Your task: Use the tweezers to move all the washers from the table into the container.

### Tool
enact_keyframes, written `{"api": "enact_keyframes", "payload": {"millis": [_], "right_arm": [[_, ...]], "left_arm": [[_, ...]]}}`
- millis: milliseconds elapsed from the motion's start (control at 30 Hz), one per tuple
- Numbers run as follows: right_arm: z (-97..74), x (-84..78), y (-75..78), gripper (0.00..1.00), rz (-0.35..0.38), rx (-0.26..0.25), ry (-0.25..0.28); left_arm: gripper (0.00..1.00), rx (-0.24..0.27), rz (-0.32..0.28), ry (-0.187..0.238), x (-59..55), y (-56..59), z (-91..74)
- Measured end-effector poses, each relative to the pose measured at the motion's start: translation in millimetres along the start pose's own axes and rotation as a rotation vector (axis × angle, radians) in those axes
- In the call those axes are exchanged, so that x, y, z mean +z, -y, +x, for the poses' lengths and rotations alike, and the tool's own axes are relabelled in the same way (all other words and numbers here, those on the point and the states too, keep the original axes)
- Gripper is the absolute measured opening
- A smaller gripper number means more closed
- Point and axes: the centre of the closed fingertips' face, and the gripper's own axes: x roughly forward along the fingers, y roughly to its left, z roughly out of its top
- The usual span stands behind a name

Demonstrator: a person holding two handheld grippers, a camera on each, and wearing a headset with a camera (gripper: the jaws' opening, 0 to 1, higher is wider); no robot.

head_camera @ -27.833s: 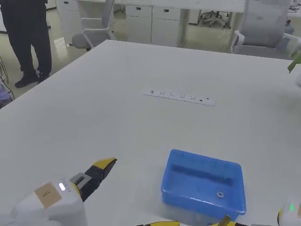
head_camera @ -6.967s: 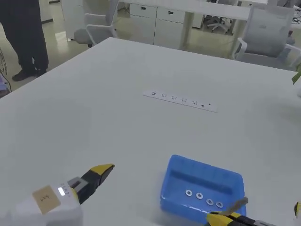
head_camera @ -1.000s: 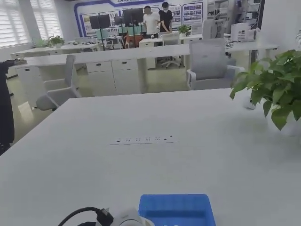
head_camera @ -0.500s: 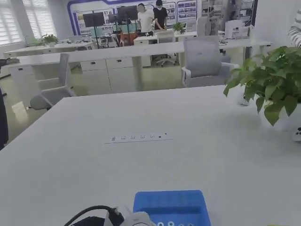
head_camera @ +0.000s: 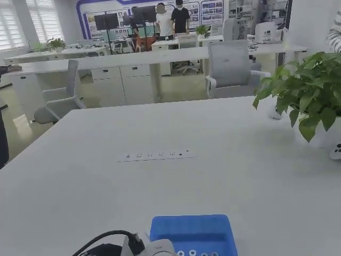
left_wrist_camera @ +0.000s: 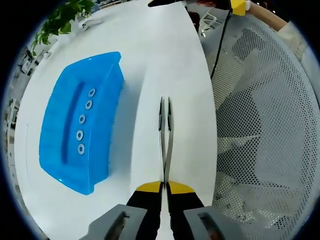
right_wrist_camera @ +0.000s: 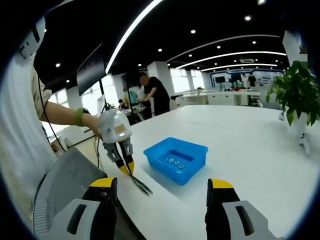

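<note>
The blue rectangular plastic container [left_wrist_camera: 52, 125] rests on the white table [left_wrist_camera: 150, 50] to the left of the left gripper [left_wrist_camera: 164, 187]. Five small silver ring washers [left_wrist_camera: 82, 119] lie in a row inside it. This gripper's jaws are clamped on the thin steel tweezers [left_wrist_camera: 165, 132], which point straight ahead. The right gripper [right_wrist_camera: 162, 186] has its jaws wide apart, with the container ahead between them.

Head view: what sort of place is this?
Probably an open-plan office or lab: rows of white desks, grey office chairs, a potted plant, and poster boards on the back wall.
</note>
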Motion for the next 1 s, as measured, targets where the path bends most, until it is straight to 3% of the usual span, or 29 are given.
{"api": "enact_keyframes", "payload": {"millis": [133,200,267,433,467,533,633,700,733,767,800,900,1000], "right_arm": [[-0.4,0.7,1.6,0.72,-0.001,-0.015,0.004],[-0.2,0.3,2.6,0.72,-0.003,-0.024,0.001],[0.4,-0.3,3.2,0.74,-0.012,-0.033,-0.005],[0.8,0.5,7.8,0.78,-0.035,-0.068,-0.011],[0.2,1.2,10.3,0.79,-0.036,-0.082,-0.009],[-0.7,2.9,13.6,0.81,-0.042,-0.103,-0.001],[-4.5,9.8,21.8,0.85,-0.045,-0.155,0.033],[-9.1,17.1,29.0,0.87,-0.042,-0.201,0.072],[-12.2,21.6,33.3,0.88,-0.041,-0.227,0.095],[-14.3,25.3,35.7,0.89,-0.043,-0.243,0.115],[-18.0,30.0,40.2,0.90,-0.045,-0.267,0.143],[-25.0,39.2,46.1,0.93,-0.055,-0.308,0.194],[-28.4,43.3,50.0,0.96,-0.060,-0.338,0.213]], "left_arm": [[0.18,0.025,-0.028,0.017,-4.8,0.3,-3.6],[0.22,0.054,-0.059,0.054,-6.8,-1.6,-8.0],[0.28,0.090,-0.110,0.113,-8.1,-4.3,-14.1],[0.46,0.153,-0.317,0.244,-20.9,-6.3,-26.5],[0.48,0.185,-0.361,0.291,-23.4,-9.0,-30.4],[0.53,0.202,-0.427,0.346,-26.3,-8.2,-34.7],[0.63,0.271,-0.547,0.500,-26.5,-13.5,-47.9],[0.71,0.343,-0.649,0.652,-24.5,-20.6,-63.9],[0.75,0.374,-0.702,0.758,-21.5,-23.5,-75.5],[0.79,0.391,-0.729,0.834,-18.9,-24.6,-83.5],[0.83,0.449,-0.768,0.937,-19.7,-29.4,-97.3],[0.97,0.554,-0.835,1.097,-24.5,-33.4,-122.2],[0.99,0.667,-0.823,1.169,-29.9,-33.4,-142.7]]}}
